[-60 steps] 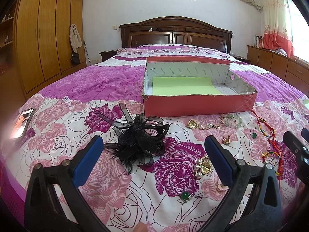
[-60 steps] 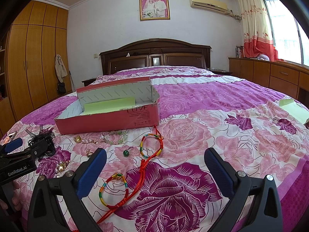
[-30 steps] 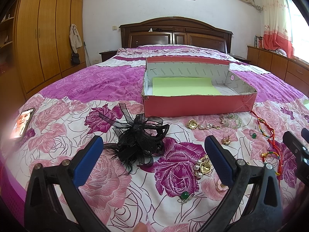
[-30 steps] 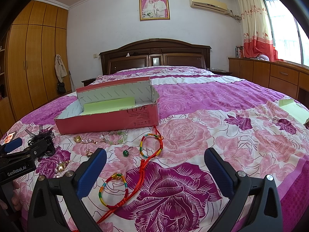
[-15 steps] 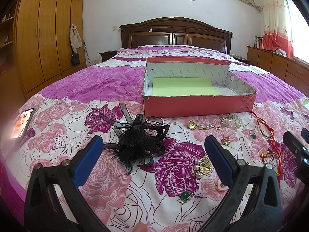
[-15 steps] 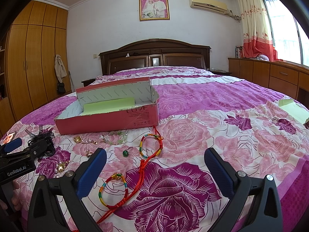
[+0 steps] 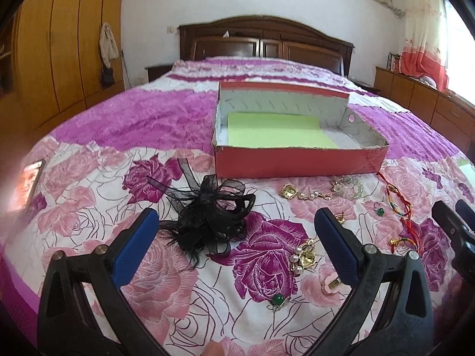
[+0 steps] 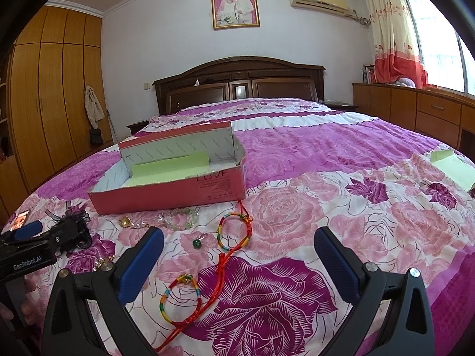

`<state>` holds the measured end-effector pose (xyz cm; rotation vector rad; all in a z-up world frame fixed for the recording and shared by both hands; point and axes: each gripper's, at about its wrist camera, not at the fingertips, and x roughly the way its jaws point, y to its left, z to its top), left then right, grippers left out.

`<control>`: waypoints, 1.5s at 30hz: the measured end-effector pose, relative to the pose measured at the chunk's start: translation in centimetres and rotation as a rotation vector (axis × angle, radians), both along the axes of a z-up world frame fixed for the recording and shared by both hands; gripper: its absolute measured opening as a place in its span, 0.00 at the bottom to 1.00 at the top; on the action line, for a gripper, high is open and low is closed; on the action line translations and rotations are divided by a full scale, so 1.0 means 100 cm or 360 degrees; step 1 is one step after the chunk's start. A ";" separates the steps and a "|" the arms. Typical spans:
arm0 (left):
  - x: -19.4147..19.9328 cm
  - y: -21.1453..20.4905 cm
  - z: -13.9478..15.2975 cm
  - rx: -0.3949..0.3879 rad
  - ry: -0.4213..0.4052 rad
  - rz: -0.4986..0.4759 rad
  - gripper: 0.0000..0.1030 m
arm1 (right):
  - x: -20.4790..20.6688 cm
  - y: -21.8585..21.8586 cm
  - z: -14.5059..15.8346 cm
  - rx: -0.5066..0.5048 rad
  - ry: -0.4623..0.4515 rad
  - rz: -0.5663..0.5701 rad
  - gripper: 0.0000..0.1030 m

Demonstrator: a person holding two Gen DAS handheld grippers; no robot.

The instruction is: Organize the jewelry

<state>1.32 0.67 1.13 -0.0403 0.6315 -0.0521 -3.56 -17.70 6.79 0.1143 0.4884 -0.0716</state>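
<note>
An open red box (image 7: 299,163) with green paper inside sits on the floral bedspread; it also shows in the right wrist view (image 8: 166,191). Jewelry lies in front of it: a black feathered hairpiece (image 7: 207,213), a pearl and gold piece (image 7: 302,256), a green ring (image 7: 277,299), a pale bead bracelet (image 7: 347,185), and red corded bracelets (image 8: 234,234). My left gripper (image 7: 236,246) is open and empty just before the hairpiece. My right gripper (image 8: 237,262) is open and empty over the corded bracelets.
A phone (image 7: 29,185) lies at the bed's left edge. A green paper sheet (image 8: 454,169) lies at the right. A wooden headboard (image 8: 237,83) stands at the far end, a wardrobe (image 7: 59,44) on the left, drawers (image 8: 421,112) on the right.
</note>
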 end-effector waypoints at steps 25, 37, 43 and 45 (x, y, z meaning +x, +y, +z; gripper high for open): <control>0.073 0.021 -0.031 -0.0033 0.0481 -0.0067 0.86 | 0.029 -0.012 -0.002 0.0128 0.0241 0.0029 1.00; 0.083 0.027 -0.053 -0.0071 0.0595 -0.0040 0.77 | 0.071 -0.012 0.001 0.0032 0.0428 0.0059 0.99; 0.083 0.026 -0.056 -0.0063 0.0604 -0.0046 0.79 | 0.098 -0.024 -0.021 0.0152 0.0629 0.0054 0.72; 0.083 0.026 -0.056 -0.0060 0.0599 -0.0047 0.79 | 0.105 -0.028 -0.032 0.0184 0.0718 0.0015 0.63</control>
